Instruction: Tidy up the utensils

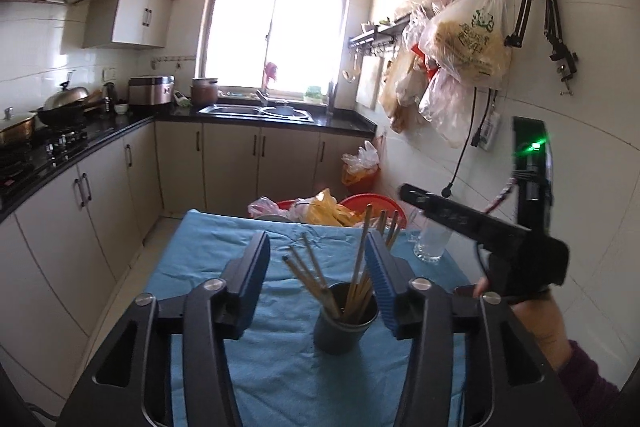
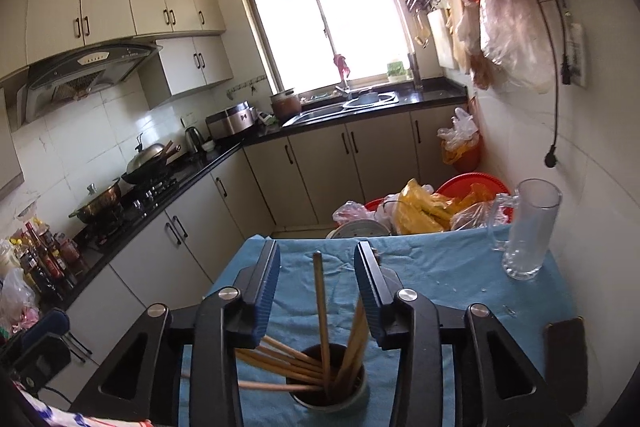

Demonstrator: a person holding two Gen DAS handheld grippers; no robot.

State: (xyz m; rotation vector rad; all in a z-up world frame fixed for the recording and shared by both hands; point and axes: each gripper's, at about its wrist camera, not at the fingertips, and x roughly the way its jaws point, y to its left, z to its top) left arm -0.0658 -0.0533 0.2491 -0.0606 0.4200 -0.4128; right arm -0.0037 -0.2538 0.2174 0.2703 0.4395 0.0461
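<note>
Left wrist view: our left gripper (image 1: 316, 259) fingers stand wide, empty, the cup (image 1: 345, 319) of chopsticks (image 1: 310, 277) between and just beyond them. Right wrist view: our right gripper (image 2: 318, 287) fingers gape empty over the chopsticks, all seemingly stowed; little remains.

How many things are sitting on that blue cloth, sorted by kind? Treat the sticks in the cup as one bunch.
Dark cups: 1
Bunches of chopsticks: 1
Clear glass mugs: 1
Dark flat objects: 1
Total: 4
</note>
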